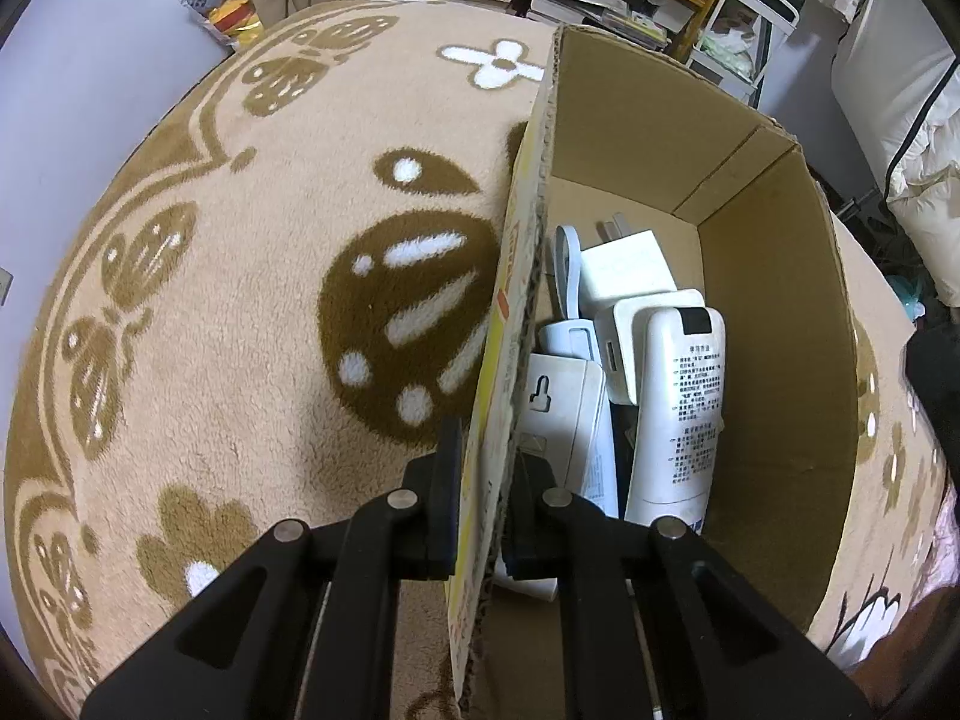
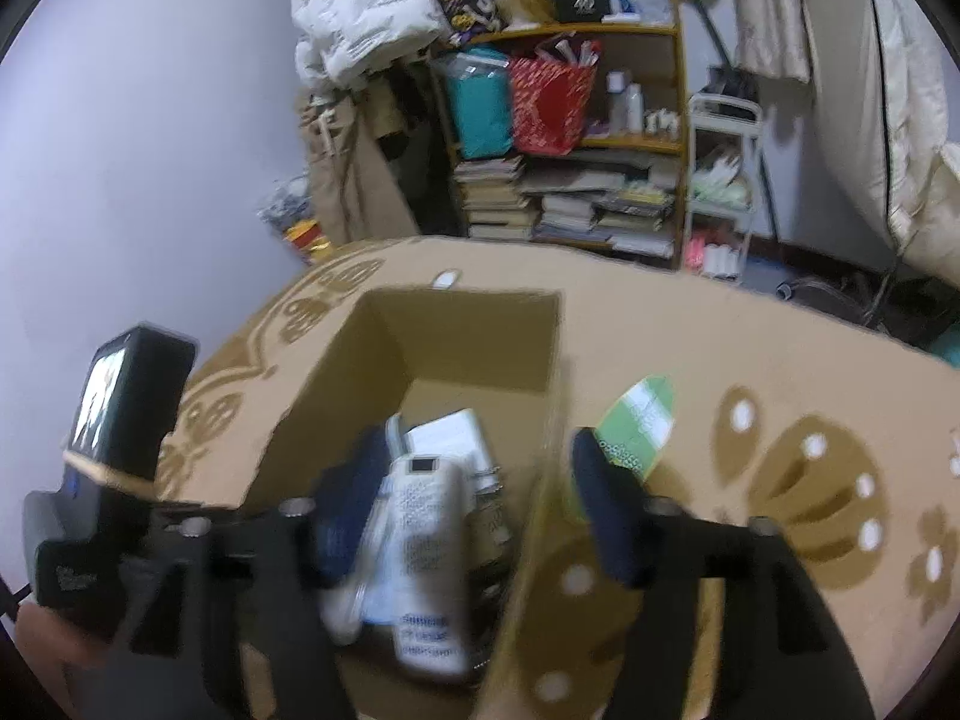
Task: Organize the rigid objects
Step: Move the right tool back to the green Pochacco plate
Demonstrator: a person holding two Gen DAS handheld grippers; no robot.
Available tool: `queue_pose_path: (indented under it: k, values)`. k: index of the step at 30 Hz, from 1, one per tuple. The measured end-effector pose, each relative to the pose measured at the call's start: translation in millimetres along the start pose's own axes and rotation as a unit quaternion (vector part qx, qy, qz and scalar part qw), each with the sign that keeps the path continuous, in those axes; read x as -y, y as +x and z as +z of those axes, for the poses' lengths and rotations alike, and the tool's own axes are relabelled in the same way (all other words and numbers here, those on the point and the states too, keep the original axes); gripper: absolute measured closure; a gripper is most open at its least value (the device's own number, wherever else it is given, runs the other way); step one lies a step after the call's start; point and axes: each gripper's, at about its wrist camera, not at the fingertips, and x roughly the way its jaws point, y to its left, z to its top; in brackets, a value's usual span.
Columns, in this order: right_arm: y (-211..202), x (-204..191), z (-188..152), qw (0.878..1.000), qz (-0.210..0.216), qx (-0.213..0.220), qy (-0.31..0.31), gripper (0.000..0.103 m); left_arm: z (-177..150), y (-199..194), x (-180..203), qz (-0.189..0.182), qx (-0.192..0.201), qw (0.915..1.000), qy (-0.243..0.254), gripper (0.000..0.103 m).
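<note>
Between the two black fingers of the left tongs (image 1: pixel 483 474) stands the near wall of the cardboard box (image 1: pixel 774 312); the fingers are nearly together and pinch this wall, one pad outside, one inside. Only the left wrist view shows this grip. It also shows clearly what lies in the box, just ahead of the tongs: a white remote control (image 1: pixel 681 414) with small printed text on its back, a white square charger (image 1: pixel 627 267) with metal prongs, and a flat white adapter (image 1: pixel 561 414) with a keyhole slot. All are hard, smooth plastic with rounded corners.

The right wrist view is blurred. There the right tongs (image 2: pixel 480 504) are wide open and hold nothing; the right wall of the box rises between the fingers, and no pad presses on it. A white remote with a small screen and a keypad (image 2: pixel 423 546) lies in the box, nearer to the left finger. Only this view shows a green and white patterned card (image 2: pixel 639 420) beyond the right finger, outside the box, and a black camera (image 2: pixel 129 402) far to the left.

The box is brown corrugated cardboard and rests on a soft, fluffy beige carpet (image 1: pixel 240 300) with brown butterfly shapes.
</note>
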Motion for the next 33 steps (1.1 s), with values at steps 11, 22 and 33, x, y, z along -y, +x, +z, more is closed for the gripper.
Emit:
queue_pose_path:
  k: [11, 22, 33]
  values:
    - [26.1, 56.7, 31.9, 0.997, -0.026, -0.015, 0.07, 0.014, 0.1, -0.2, -1.1, -0.006, -0.002, 1.0, -0.006, 0.093]
    - [84.7, 123.0, 24.3, 0.982, -0.014, -0.08, 0.173, 0.014, 0.0, -0.5, -2.6, -0.007, -0.002, 0.9999, -0.007, 0.092]
    - [130.4, 138.9, -2.8, 0.976, -0.038, -0.139, 0.161, 0.025, 0.0, -0.6, -2.7, -0.007, -0.001, 1.0, -0.006, 0.092]
